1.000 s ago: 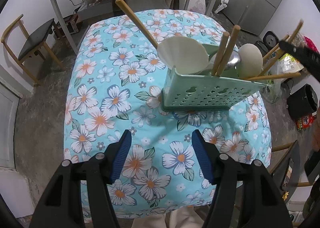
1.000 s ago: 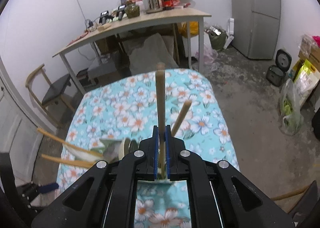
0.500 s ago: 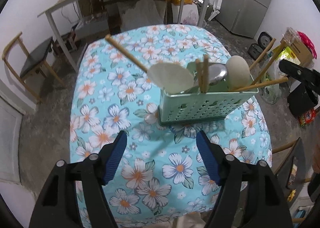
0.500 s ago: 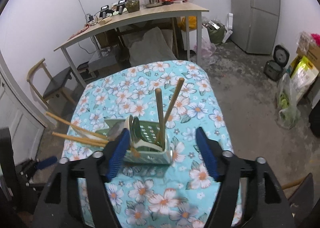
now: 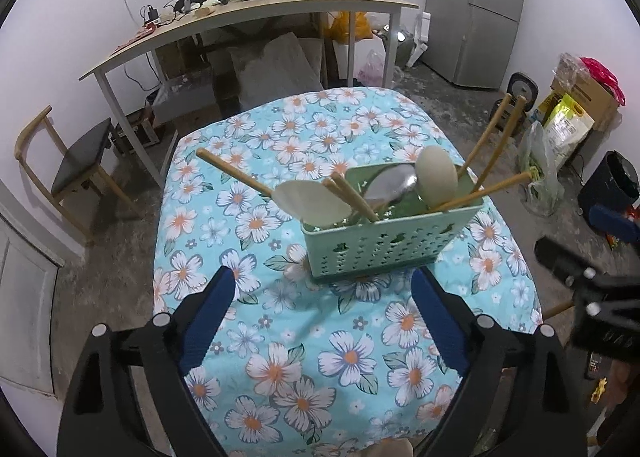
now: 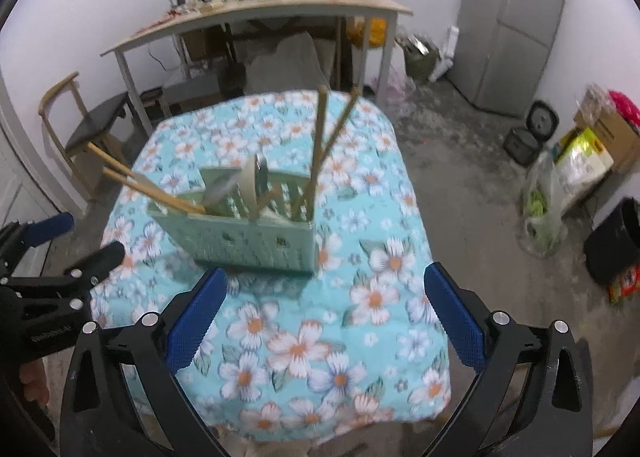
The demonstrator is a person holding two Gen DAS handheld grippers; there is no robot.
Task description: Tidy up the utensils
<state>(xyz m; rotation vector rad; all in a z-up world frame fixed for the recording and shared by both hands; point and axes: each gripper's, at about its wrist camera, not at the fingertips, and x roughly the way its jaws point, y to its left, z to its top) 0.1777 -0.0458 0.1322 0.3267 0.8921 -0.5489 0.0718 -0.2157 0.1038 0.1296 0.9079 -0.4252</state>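
A pale green perforated utensil basket stands on the floral tablecloth; it also shows in the right wrist view. It holds wooden chopsticks, two pale spoons, a metal spoon and a wooden-handled spoon. Two chopsticks stand upright at its right end. My left gripper is open and empty, in front of the basket. My right gripper is open and empty, also in front of it. Each gripper shows at the edge of the other's view.
The small table has floor all round. A wooden chair stands at the left, a long desk with clutter behind, a grey fridge at the back right. Bags and boxes lie at the right.
My right gripper opened, let go of the chopstick in the basket and drew back. My left gripper also drew back from the basket, still open.
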